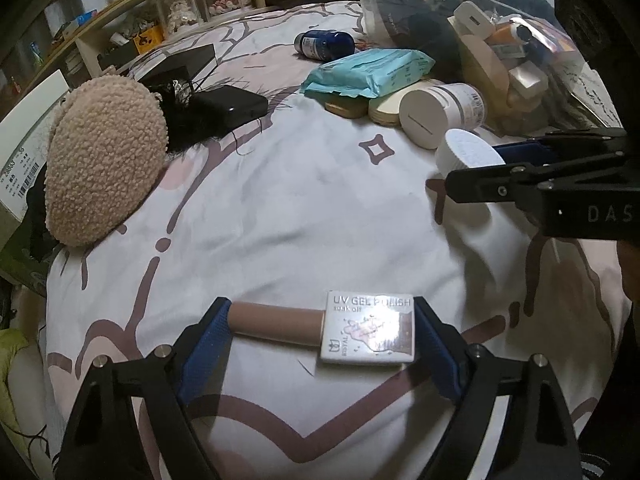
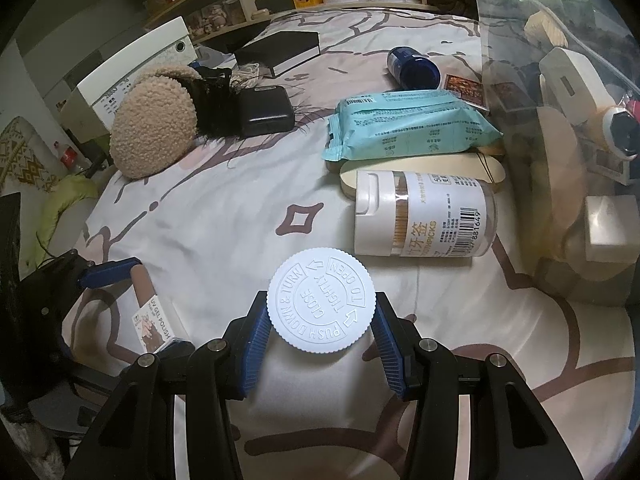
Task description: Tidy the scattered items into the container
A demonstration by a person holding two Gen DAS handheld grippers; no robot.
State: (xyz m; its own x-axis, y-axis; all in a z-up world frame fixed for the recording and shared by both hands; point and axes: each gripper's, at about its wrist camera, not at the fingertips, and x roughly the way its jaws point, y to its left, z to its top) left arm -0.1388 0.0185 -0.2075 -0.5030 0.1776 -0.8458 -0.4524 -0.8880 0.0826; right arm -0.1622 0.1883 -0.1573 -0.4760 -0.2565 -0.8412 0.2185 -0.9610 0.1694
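My left gripper [image 1: 320, 336] is shut on a UV gel polish bottle [image 1: 366, 330] that lies sideways between the pads, its brown cap to the left, just above the bedspread. It also shows in the right wrist view [image 2: 154, 322]. My right gripper [image 2: 320, 334] is shut on a white bottle with a child-proof cap [image 2: 322, 310]; it shows at the right of the left wrist view [image 1: 466, 152]. The clear plastic container [image 2: 568, 168] at the far right holds several items.
On the patterned bedspread [image 2: 224, 232] lie a toothpick jar [image 2: 424, 218], a teal wipes pack [image 2: 408, 126], a blue bottle [image 2: 412, 66], a beige fluffy item [image 2: 154, 136], a black case [image 2: 266, 114], a black box [image 2: 284, 52]. Shelves stand behind.
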